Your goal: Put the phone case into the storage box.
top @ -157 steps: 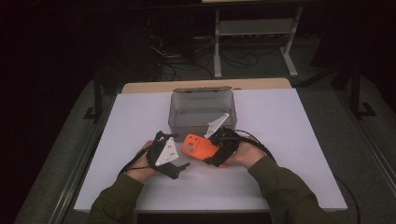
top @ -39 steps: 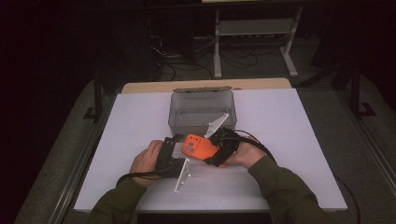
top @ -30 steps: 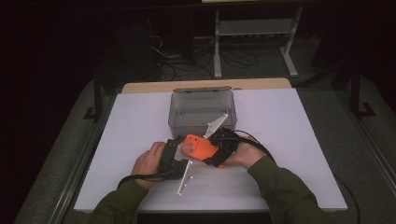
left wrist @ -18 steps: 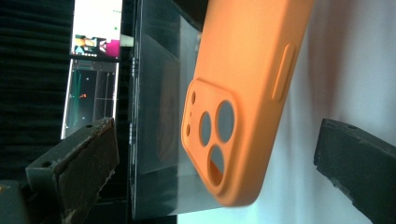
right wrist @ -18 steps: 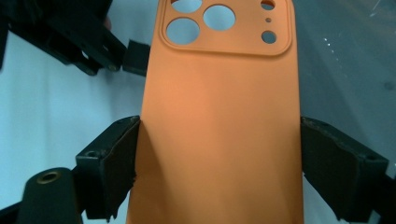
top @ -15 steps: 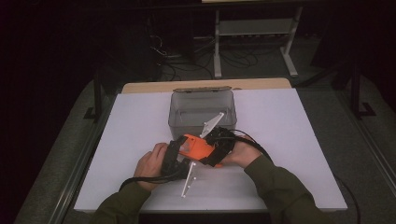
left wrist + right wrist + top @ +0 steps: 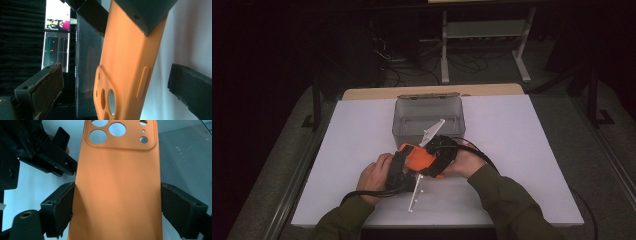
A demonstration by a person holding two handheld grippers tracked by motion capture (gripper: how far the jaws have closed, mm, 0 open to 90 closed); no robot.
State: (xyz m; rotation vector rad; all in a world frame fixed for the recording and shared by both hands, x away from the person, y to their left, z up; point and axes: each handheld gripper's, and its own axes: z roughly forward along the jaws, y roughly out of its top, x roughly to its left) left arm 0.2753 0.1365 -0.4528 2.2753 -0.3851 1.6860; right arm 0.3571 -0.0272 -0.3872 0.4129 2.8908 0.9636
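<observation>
Broadly, we work over a white table that spans the middle of the high view, its bare sheet giving us room to handle a small thing low and close to our side. Toward the upper centre of that view stands a clear plastic bin, open at the top and just behind our hands, probably kept near so the piece can go in or out without a long reach. Below it, at centre, sits the orange phone case, lifted between our two tools rather than lying flat. Our right gripper has its two jaws pressed against the long edges of the orange phone case, one pad on each side at the lower part of the right gripper view; holding it by the edges leaves the back and the camera holes at the top free. Our left gripper stands with its jaws apart, one at lower left and one at right of the left gripper view, with the case's camera end between them and touching neither, seemingly lined up to take that end.
</observation>
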